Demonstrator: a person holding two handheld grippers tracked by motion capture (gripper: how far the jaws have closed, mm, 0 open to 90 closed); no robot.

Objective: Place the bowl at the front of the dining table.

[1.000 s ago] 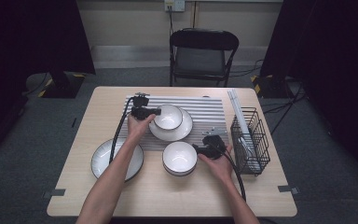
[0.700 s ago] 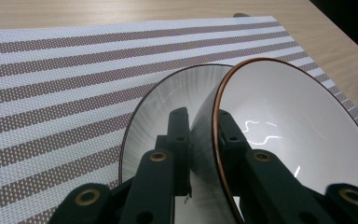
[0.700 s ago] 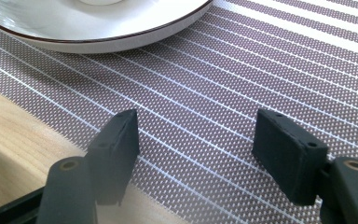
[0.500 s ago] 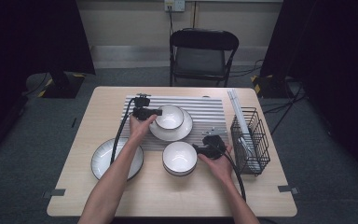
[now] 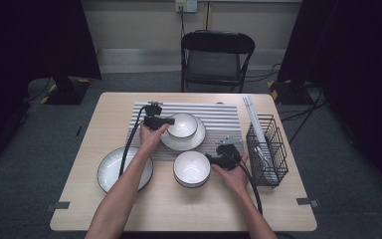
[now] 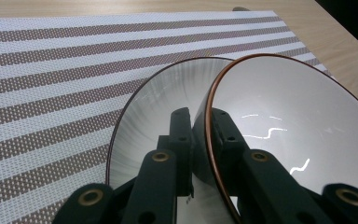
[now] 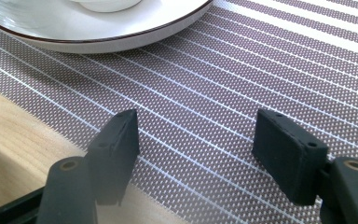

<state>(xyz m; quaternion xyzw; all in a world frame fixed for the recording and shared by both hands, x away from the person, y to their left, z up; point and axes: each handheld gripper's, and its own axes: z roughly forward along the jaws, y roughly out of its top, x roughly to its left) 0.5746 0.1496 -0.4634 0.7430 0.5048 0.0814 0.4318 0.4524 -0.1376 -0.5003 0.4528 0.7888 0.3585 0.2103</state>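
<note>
Currently we have the left gripper [image 5: 170, 120] pinched on the rim of the small bowl [image 5: 183, 124], which sits tilted on the white plate [image 5: 194, 142] at the middle of the striped placemat [image 5: 219, 117]. From the left gripper view, 1 jaw lies inside the bowl [image 6: 289, 121] and the other outside its wall, with the brown-edged rim between them and the plate [image 6: 163, 112] behind. We judge the bowl to be glazed ceramic: stiff, fairly heavy for its size, slick and breakable, so a rim pinch is the sensible hold, taken deep enough that the wall cannot slip out as the bowl tips. Its weight hangs to 1 side of the grip, so we expect it to swing if lifted fast. The jaws stand narrow, closed on the wall. The right gripper [image 5: 214, 159] rests near the front edge of the mat, just beside the stack of bowls [image 5: 191, 168] on the bare table [image 5: 278, 209]; its jaws [image 7: 191, 154] stand wide apart over the placemat [image 7: 223, 79] with nothing between them. A wire basket [image 5: 266, 154] stands at the right.
</note>
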